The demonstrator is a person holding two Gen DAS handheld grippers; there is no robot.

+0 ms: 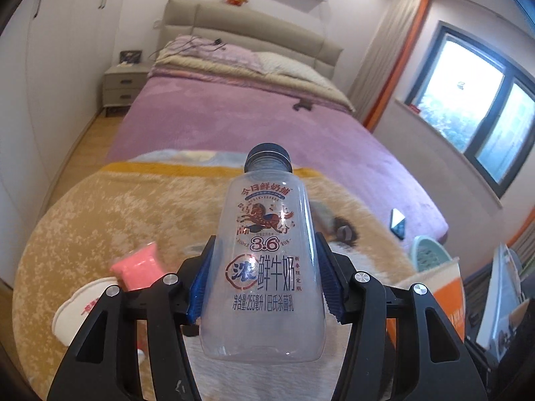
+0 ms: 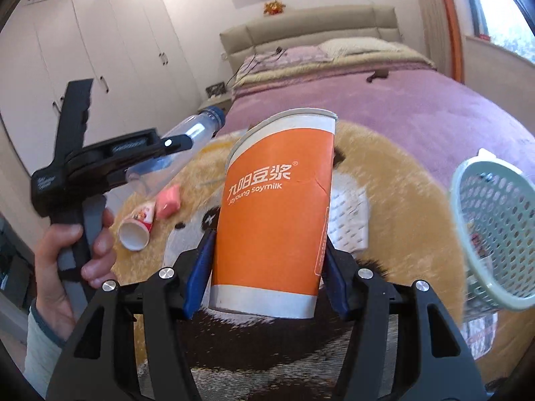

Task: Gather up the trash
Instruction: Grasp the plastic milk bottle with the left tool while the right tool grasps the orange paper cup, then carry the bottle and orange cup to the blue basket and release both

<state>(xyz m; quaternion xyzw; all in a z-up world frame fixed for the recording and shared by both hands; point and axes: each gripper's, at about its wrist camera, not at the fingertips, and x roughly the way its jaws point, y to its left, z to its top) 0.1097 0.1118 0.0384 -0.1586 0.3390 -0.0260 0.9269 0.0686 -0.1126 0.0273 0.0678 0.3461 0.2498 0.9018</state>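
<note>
Bed point(image 1: 234, 127) broad and soft underneath, fleece blanket point(image 2: 394, 173) spread near, open room far. Green basket point(image 2: 495, 234) tipped at the right edge, mouth facing left: likely the drop point. Right gripper point(image 2: 267, 267) jaws clamped on orange soymilk cup point(image 2: 274, 207); best kept upright, grip gentle, already creased. Left gripper point(image 1: 264, 284) jaws pinching clear milk bottle point(image 1: 267, 260), held aloft. Small paper cup point(image 2: 137, 227) and pink wrapper point(image 2: 169, 200) lying left, still uncollected.
</note>
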